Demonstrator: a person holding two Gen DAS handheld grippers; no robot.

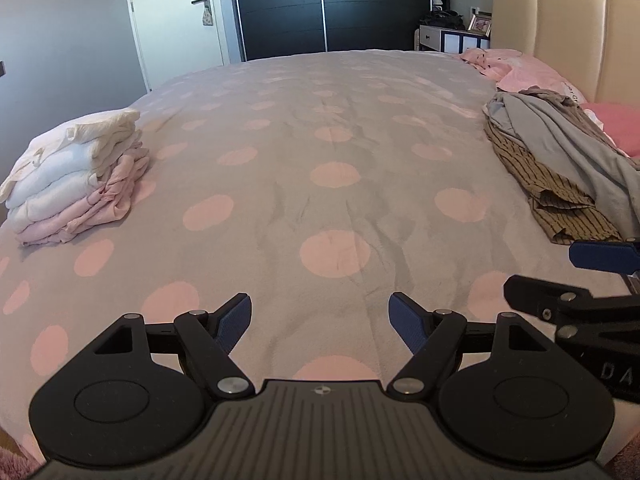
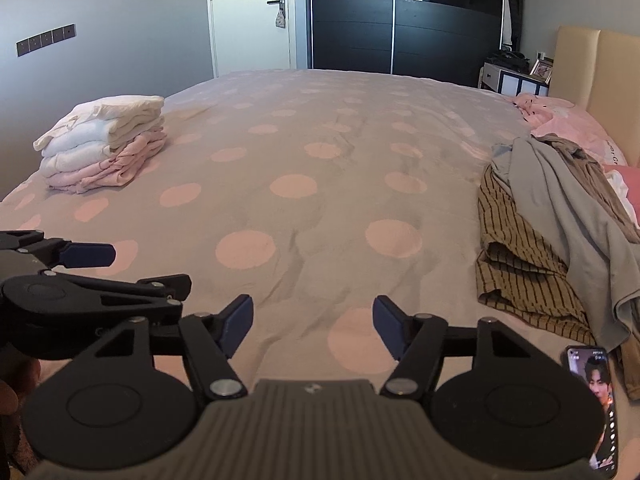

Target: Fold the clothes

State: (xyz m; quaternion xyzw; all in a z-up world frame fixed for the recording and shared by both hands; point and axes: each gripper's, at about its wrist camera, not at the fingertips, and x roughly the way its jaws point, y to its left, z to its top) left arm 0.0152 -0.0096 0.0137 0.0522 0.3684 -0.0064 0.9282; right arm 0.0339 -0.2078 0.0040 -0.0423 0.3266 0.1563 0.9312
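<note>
A stack of folded white and pink clothes (image 1: 76,176) sits at the bed's left side; it also shows in the right wrist view (image 2: 106,144). A loose heap with a grey garment (image 1: 568,152) over a brown striped shirt (image 1: 560,204) lies at the right; the grey garment (image 2: 568,200) and the striped shirt (image 2: 520,256) also show in the right wrist view. My left gripper (image 1: 320,324) is open and empty above the bedspread near the front edge. My right gripper (image 2: 312,326) is open and empty beside it, left of the heap.
The bed has a grey spread with pink dots (image 1: 320,160). A phone with a lit screen (image 2: 598,408) lies at the front right. Pink pillows (image 1: 520,72) and a beige headboard (image 1: 560,40) are at the right. A dark wardrobe (image 1: 332,12) and a door (image 1: 172,20) stand beyond.
</note>
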